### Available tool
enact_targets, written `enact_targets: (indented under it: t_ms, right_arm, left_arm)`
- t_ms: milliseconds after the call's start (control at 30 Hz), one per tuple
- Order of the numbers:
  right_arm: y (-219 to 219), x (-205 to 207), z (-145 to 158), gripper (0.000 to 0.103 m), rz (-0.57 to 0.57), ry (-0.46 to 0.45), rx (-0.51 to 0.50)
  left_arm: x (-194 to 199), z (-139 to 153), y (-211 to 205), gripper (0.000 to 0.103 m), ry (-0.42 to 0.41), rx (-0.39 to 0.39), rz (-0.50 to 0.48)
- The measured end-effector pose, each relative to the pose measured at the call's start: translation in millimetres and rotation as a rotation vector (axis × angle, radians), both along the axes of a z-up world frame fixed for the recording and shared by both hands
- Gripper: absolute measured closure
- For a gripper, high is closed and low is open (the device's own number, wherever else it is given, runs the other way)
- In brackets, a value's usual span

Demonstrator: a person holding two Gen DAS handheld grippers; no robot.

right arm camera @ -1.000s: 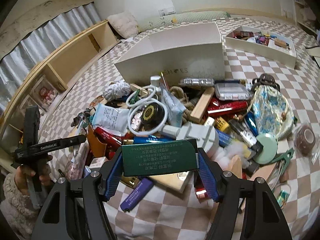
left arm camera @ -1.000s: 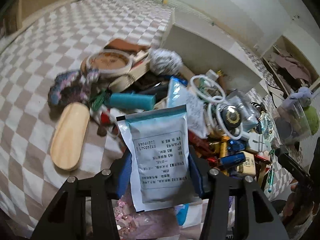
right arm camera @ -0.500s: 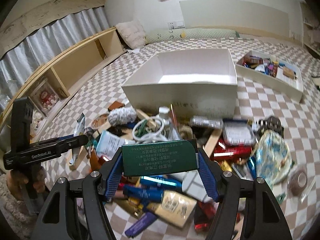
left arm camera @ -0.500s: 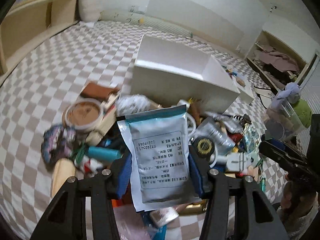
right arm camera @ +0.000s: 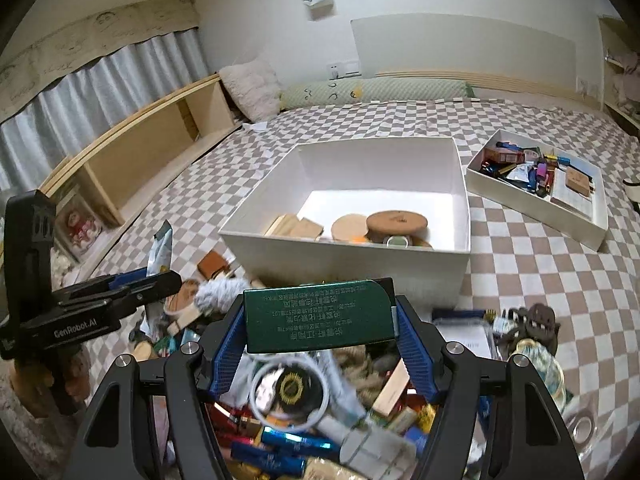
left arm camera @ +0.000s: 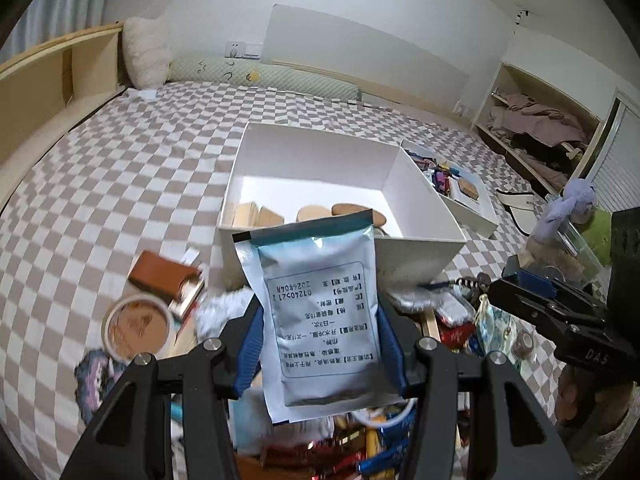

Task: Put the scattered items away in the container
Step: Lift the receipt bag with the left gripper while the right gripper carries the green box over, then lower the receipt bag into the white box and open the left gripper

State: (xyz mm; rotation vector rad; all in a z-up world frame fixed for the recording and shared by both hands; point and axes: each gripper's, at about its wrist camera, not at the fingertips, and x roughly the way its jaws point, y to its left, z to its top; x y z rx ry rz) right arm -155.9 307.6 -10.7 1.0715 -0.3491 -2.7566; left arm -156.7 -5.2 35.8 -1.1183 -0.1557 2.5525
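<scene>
Landmark: the large white box (right arm camera: 352,216), open-topped, on the checkered cover (left arm camera: 120,184).

Left gripper (left arm camera: 318,344): blue pads clamped against both side edges of a pale foil sachet (left arm camera: 320,308) with a dark top strip and printed label. Sachet stood upright between the fingers, in the air on the near side of the white box; its top edge overlapped the box's near wall in the left wrist view.

Right gripper (right arm camera: 320,336): pads pressed on both ends of a dark green pack (right arm camera: 318,314) with pale lettering, held flat and crosswise. Pack was in the air just short of the white box's near wall, above the pile.

Inside the white box: wooden blocks (right arm camera: 296,226) toward its left, a round wooden lid (right arm camera: 396,222) and a paler disc (right arm camera: 349,227) toward its near side.

Pile of loose items (right arm camera: 320,420) lay on the cover directly in front of the white box: blue tubes, a white ring around a black disc, wooden strips. Left of the box's near corner: a brown wallet (left arm camera: 160,276) and a tape roll (left arm camera: 136,326), both blurred.

Right of the white box, apart from it: a shallow white tray (right arm camera: 540,192) filled with small bits.
</scene>
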Motion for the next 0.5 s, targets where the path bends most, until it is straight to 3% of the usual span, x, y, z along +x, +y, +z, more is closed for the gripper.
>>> enact_targets:
  t_ms: [333, 500]
  right_arm:
    - [12, -51, 8, 0.033, -0.035, -0.014, 0.005]
    - [19, -76, 8, 0.033, -0.054, -0.028, 0.01]
  left_arm:
    - [-46, 4, 19, 0.052, 0.028, -0.023, -0.004]
    - [-76, 5, 23, 0.052, 0.018, 0.032, 0.001]
